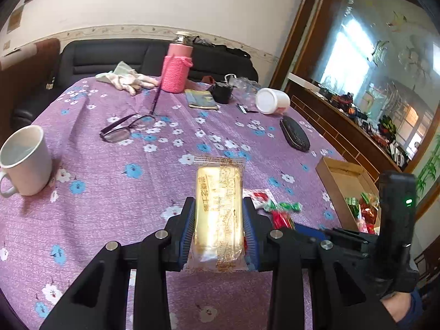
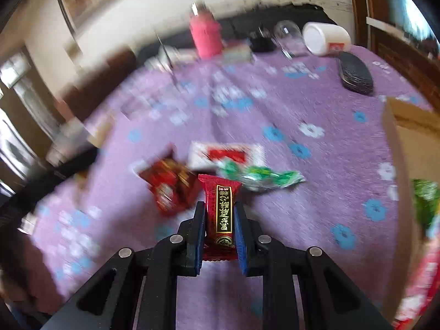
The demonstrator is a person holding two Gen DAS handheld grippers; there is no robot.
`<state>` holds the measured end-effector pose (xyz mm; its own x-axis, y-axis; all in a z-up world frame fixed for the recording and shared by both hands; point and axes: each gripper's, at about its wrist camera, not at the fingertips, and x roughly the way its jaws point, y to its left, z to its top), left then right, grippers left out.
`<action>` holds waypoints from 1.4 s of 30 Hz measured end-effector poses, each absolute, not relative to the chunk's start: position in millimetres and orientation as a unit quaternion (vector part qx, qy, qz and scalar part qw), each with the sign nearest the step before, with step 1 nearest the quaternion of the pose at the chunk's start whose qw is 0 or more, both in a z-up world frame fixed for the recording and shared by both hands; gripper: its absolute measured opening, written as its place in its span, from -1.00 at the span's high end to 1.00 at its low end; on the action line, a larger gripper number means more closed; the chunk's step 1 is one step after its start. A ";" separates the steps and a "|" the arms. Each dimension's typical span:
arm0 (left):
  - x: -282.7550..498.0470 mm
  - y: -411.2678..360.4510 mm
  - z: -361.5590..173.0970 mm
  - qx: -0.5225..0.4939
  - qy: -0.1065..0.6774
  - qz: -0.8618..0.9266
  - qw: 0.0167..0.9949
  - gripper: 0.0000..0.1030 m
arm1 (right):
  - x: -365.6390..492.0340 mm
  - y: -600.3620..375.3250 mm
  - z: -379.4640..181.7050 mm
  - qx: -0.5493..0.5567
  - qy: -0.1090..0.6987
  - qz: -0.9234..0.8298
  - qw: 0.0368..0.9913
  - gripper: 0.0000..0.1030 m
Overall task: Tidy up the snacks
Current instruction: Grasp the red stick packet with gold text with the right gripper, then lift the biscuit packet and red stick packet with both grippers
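Note:
My left gripper (image 1: pixel 219 206) is shut on a yellow cake in a clear wrapper (image 1: pixel 219 209) and holds it above the purple flowered tablecloth (image 1: pixel 110 198). My right gripper (image 2: pixel 220 209) is shut on a dark red candy packet with gold writing (image 2: pixel 221 214), above the cloth. Loose snacks lie on the table ahead of it: a red packet (image 2: pixel 170 187), a white and red packet (image 2: pixel 228 154) and a green wrapper (image 2: pixel 261 177). The green wrapper also shows in the left wrist view (image 1: pixel 283 207). A cardboard box (image 1: pixel 341 181) with several snacks inside stands at the right; it also shows in the right wrist view (image 2: pixel 396 137).
A white mug (image 1: pixel 24 162) stands at the left. Glasses (image 1: pixel 126 129), a pink bottle (image 1: pixel 176 68), gloves (image 1: pixel 129 79), a tipped white jar (image 1: pixel 272 100) and a black case (image 1: pixel 294 134) lie farther back. The right wrist view is blurred by motion.

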<state>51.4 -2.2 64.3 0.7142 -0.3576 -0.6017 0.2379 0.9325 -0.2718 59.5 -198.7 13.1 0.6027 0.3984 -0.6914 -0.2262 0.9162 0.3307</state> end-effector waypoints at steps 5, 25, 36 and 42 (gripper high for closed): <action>54.2 -16.5 59.8 -0.079 0.348 -0.175 0.918 0.37 | 51.7 -212.4 26.2 0.130 0.359 0.188 0.905 0.60; 46.7 -37.2 57.5 -0.083 0.357 -0.204 0.908 0.37 | 51.7 -225.8 16.3 0.167 0.352 0.199 0.899 0.60; 43.4 -20.9 60.4 -0.084 0.341 -0.179 0.919 0.37 | 55.7 -224.1 19.0 0.171 0.355 0.193 0.899 0.60; 43.9 -19.9 58.9 -0.066 0.334 -0.163 0.926 0.37 | 53.2 -229.1 18.8 0.201 0.367 0.186 0.889 0.60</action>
